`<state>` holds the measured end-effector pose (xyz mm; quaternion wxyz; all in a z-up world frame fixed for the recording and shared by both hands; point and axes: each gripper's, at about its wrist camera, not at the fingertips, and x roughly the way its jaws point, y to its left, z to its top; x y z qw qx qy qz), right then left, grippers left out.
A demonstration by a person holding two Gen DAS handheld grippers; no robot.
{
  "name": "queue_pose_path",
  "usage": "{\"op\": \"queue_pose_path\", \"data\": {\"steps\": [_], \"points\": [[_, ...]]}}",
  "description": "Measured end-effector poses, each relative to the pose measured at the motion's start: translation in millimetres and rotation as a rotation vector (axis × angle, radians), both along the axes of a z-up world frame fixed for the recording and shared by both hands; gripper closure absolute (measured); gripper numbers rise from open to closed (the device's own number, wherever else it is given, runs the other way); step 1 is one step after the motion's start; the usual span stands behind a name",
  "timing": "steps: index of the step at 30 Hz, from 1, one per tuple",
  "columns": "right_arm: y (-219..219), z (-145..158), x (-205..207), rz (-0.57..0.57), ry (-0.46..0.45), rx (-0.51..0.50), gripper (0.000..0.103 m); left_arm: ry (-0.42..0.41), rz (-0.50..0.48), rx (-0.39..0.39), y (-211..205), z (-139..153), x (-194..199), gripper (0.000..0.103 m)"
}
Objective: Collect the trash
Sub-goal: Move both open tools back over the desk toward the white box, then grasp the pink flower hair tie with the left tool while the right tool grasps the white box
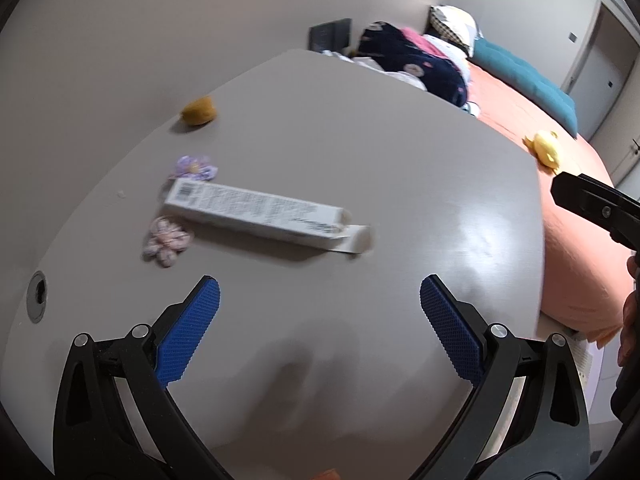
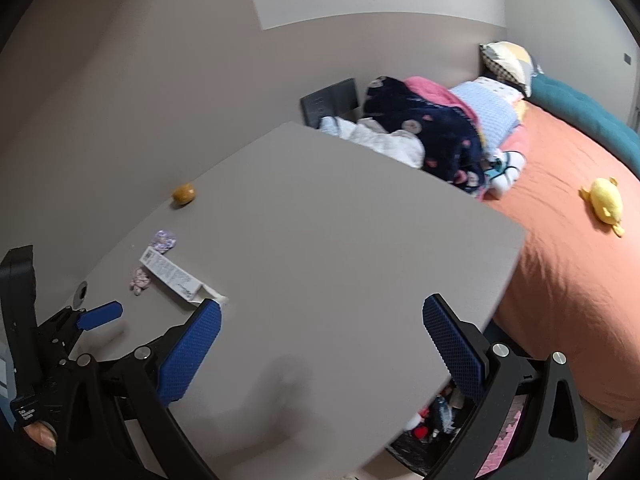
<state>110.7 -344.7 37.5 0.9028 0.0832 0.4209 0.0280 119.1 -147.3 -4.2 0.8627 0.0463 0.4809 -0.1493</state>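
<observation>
Your left hand-held gripper (image 1: 320, 300) hangs wide over the grey table (image 1: 360, 152), the white box (image 1: 256, 210) lying flat just ahead between two small flower pieces; its print is too blurred to read. Only your right view shows the clutter under the table; your right hand-held gripper (image 2: 322, 334) is wide too. An orange bed (image 2: 560, 260) carries a yellow plush (image 2: 606, 202).

Grey table (image 2: 320, 220) beside orange-covered bed (image 2: 560, 280)

Bare table (image 1: 360, 152) before carton (image 1: 256, 212)
</observation>
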Motion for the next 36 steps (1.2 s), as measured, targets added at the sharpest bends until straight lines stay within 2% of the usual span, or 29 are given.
{"op": "queue_pose_path", "data": {"steps": [8,13,22,24,26,31,36], "points": [[36.4,-12.2,25.7,0.057,0.027,0.054,0.003,-0.003,0.072,0.022,45.2,-10.4,12.9,0.006],[58.4,-16.7,38.1,0.093,0.036,0.037,0.003,-0.018,0.089,0.048,62.6,-17.0,20.4,0.007],[90.6,-18.1,54.2,0.159,0.045,0.017,0.009,-0.005,0.080,0.065,80.4,-29.9,41.7,0.028],[98.4,-19.4,59.1,0.173,0.050,0.014,0.012,0.002,0.076,0.058,81.9,-33.1,46.8,0.039],[105.4,-21.7,63.0,0.189,0.055,0.006,0.015,0.020,0.067,0.044,83.5,-37.6,52.4,0.046],[122.6,-26.1,68.7,0.246,0.065,-0.013,0.023,0.027,0.070,0.038,87.4,-44.8,60.5,0.049],[141.4,-32.8,75.5,0.295,0.083,-0.034,0.024,0.018,0.055,0.043,87.4,-46.3,64.9,0.053]]}}
